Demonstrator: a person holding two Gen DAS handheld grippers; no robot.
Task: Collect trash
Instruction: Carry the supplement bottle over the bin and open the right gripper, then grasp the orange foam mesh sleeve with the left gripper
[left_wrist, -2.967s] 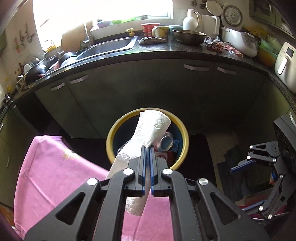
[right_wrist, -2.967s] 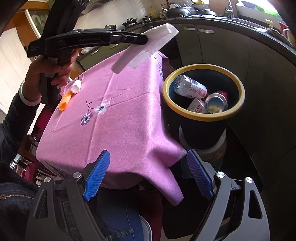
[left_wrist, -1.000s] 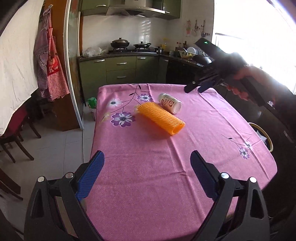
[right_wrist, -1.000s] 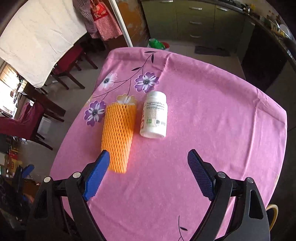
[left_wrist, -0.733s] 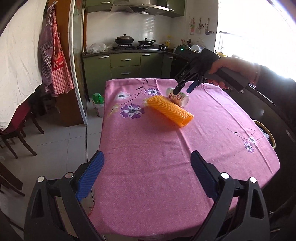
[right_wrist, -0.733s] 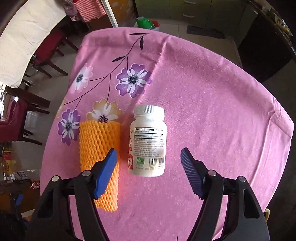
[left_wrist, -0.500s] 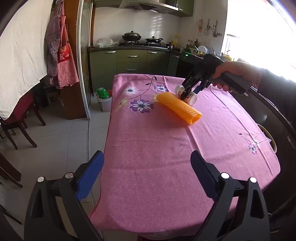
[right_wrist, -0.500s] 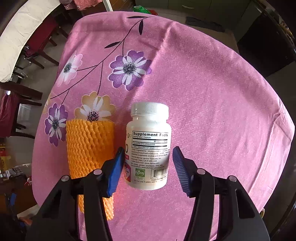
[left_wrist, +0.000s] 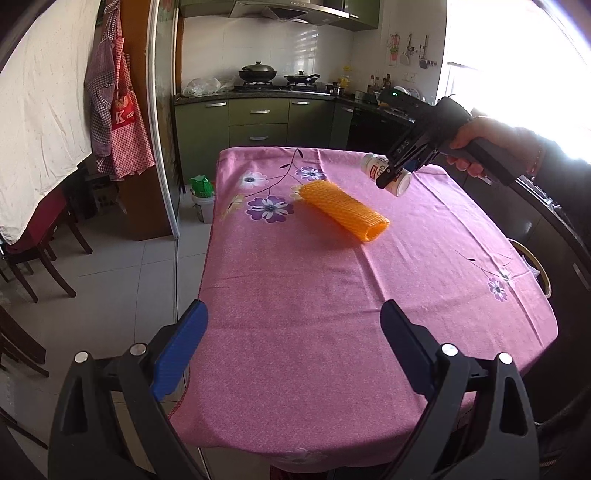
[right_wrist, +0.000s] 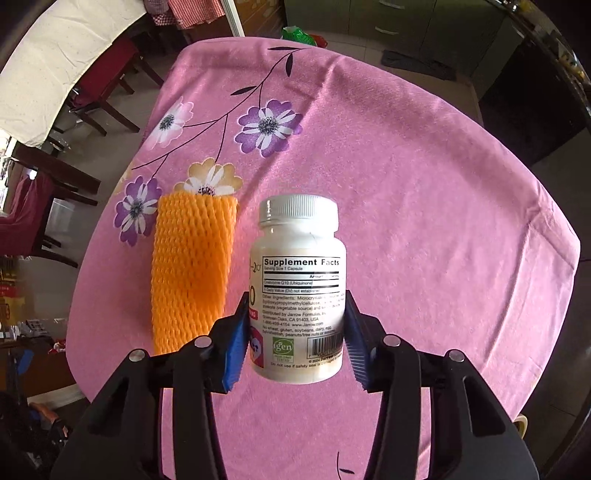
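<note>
A white supplement bottle (right_wrist: 299, 288) with a white cap sits between the blue pads of my right gripper (right_wrist: 295, 314). The jaws are closing and both pads press on its sides. In the left wrist view a hand holds the right gripper (left_wrist: 391, 177) at the table's far right with the bottle (left_wrist: 388, 173) tilted in it. I cannot tell whether the bottle still touches the cloth. An orange foam net sleeve (right_wrist: 192, 269) lies just left of the bottle, also on the cloth (left_wrist: 343, 212). My left gripper (left_wrist: 293, 314) hangs open and empty over the near table edge.
The table wears a pink flowered cloth (left_wrist: 332, 332). A yellow-rimmed bin (left_wrist: 535, 266) peeks out past the table's right edge. Dark wooden chairs (left_wrist: 37, 251) stand on the tiled floor to the left. Green kitchen cabinets (left_wrist: 258, 122) line the back wall.
The right gripper came down over the lying bottle and its jaws narrowed from wide open until the pads met the bottle's sides. The left gripper stayed open, its view drifting slightly.
</note>
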